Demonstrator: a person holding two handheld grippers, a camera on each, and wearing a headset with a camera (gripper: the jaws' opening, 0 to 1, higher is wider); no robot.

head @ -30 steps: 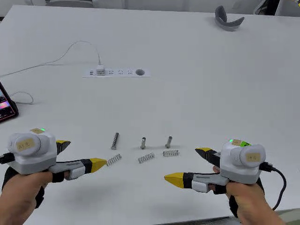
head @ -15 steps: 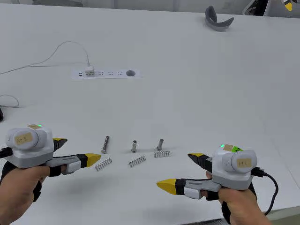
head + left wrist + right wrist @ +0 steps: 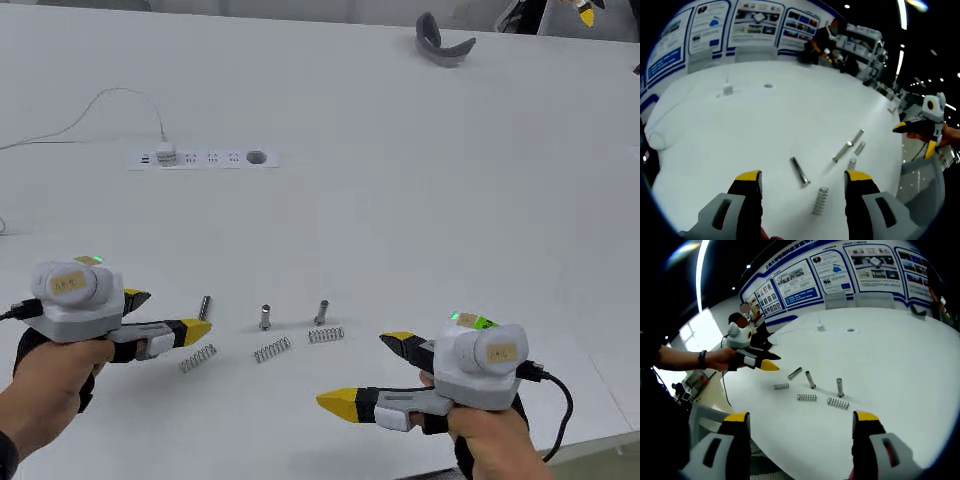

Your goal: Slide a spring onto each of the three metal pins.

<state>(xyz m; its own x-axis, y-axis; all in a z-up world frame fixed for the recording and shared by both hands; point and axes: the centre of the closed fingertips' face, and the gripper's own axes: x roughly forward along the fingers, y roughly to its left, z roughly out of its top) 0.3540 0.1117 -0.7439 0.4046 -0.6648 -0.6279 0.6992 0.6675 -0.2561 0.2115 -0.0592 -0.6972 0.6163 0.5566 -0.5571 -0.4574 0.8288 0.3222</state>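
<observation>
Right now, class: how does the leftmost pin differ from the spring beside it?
The pin is a smooth solid rod; the spring is an open wire coil. The pin lies farther from the person; the spring lies nearer. Both are silvery metal, lying flat on the table, not touching.

bright overhead light, soft shadows, fisheye edges

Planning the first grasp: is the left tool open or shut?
Open: the left tool shows its two yellow tips wide apart.
</observation>
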